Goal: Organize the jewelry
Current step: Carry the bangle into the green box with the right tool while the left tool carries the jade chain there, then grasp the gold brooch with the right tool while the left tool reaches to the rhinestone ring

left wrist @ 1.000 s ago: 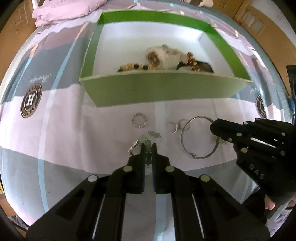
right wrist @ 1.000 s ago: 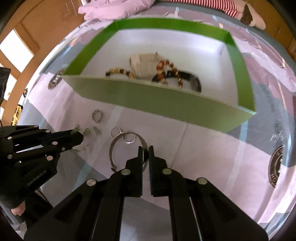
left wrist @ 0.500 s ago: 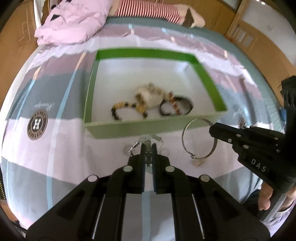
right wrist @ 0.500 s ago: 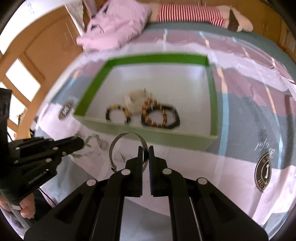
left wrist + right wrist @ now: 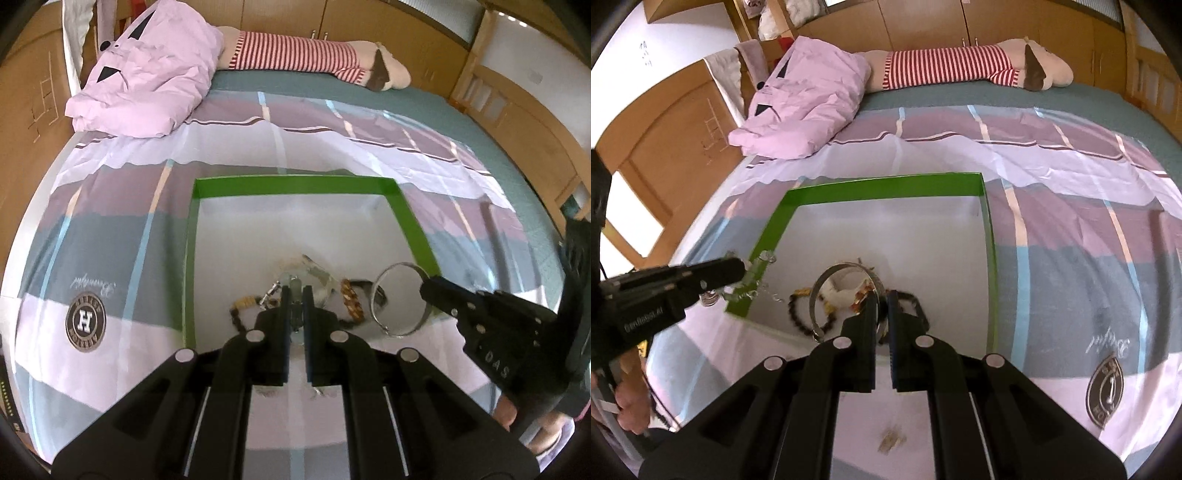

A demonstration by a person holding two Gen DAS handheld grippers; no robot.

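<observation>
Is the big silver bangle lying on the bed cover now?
No, the silver bangle hangs in the air, clamped by the right gripper over the green box.

A big bed sheet [image 5: 332,147] with purple, grey and white blocks and thin blue lines covers the bed, and it has a round badge [image 5: 85,322] with an H printed on it. A crumpled pink blanket [image 5: 147,77] lies at the far end, and just beside it lies a long soft toy [image 5: 960,66] with red and white stripes. Brown wooden cupboards [image 5: 997,18] stand behind the bed.
</observation>
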